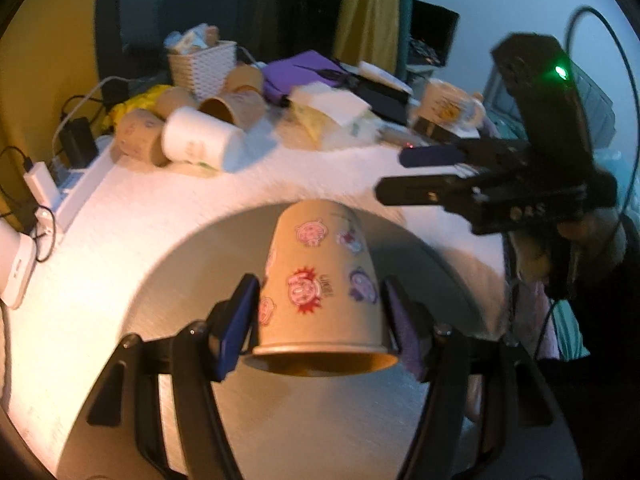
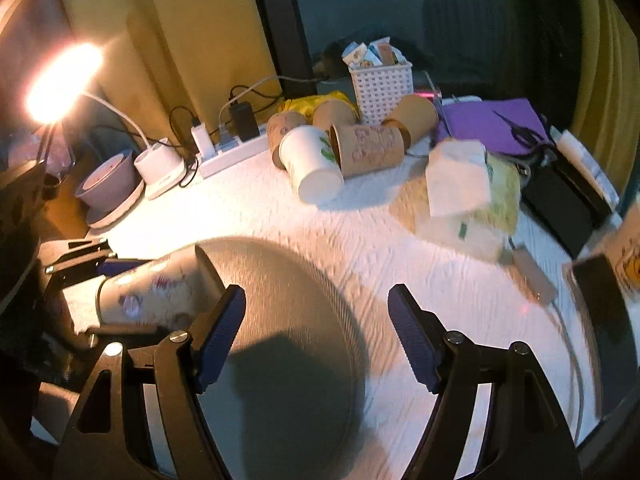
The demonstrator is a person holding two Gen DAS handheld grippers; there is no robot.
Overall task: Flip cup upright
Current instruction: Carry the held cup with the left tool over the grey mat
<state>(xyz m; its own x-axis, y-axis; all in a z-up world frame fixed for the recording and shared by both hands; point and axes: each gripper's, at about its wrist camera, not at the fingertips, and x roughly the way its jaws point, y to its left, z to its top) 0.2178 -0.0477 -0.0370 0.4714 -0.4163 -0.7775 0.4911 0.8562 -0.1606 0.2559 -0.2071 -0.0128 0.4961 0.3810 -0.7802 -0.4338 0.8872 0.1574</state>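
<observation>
A brown paper cup [image 1: 320,284] with cartoon stickers is held between my left gripper's [image 1: 320,320] blue pads, rim toward the camera, base pointing away, above a round grey plate [image 1: 304,420]. In the right wrist view the same cup [image 2: 156,296] lies tilted on its side at the left, held by the left gripper above the plate [image 2: 288,320]. My right gripper [image 2: 316,336] is open and empty over the plate; it shows in the left wrist view [image 1: 396,176] at the right, beyond the cup.
Several paper cups [image 2: 340,152] lie on their sides at the back of the white cloth [image 2: 360,248], by a white basket [image 2: 380,84]. A tissue pack [image 2: 468,192], purple folder [image 2: 492,120], power strip [image 2: 228,156] and lit lamp [image 2: 60,80] stand around.
</observation>
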